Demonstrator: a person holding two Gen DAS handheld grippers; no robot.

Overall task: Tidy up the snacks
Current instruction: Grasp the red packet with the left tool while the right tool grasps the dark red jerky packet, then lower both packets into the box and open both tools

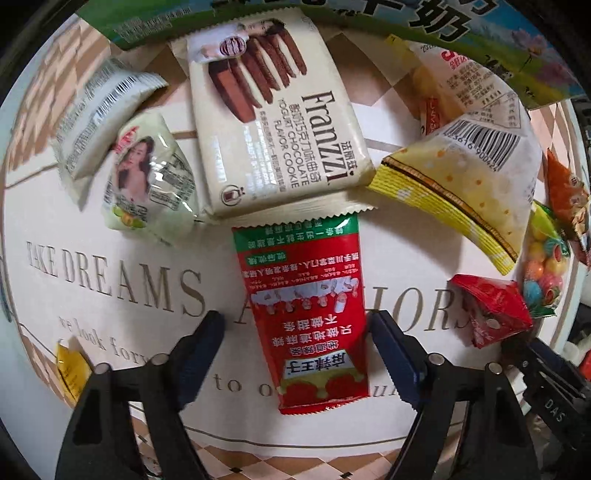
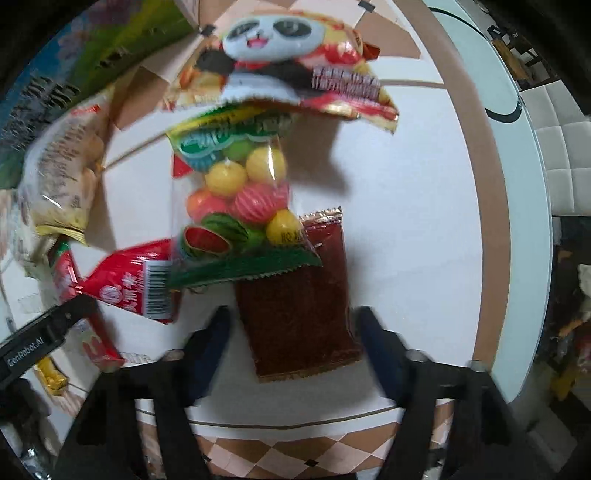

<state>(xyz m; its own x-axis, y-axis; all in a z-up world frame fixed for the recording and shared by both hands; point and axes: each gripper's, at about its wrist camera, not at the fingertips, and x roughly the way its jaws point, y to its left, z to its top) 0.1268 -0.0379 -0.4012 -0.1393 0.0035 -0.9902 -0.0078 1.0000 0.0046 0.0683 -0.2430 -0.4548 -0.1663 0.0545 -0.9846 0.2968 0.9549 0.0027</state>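
Observation:
In the left wrist view my left gripper (image 1: 295,325) is open over the table, its fingers on either side of a long red and green snack packet (image 1: 306,314) that lies flat. Above it lie a cream Franzzi cookie pack (image 1: 273,114), two pale green packets (image 1: 147,173), a yellow bag (image 1: 461,184) and a small red packet (image 1: 491,314). In the right wrist view my right gripper (image 2: 293,332) is open, straddling a dark red-brown flat packet (image 2: 299,314). A bag of fruit-shaped candy balls (image 2: 240,206) overlaps that packet's top, and a panda-printed bag (image 2: 284,62) lies beyond.
The round table wears a white cloth (image 1: 110,295) with printed lettering and a checkered border. A green printed carton (image 1: 461,33) stands at the back. A small yellow sachet (image 1: 72,373) lies near the front left edge. White chairs (image 2: 561,155) stand past the table's right rim.

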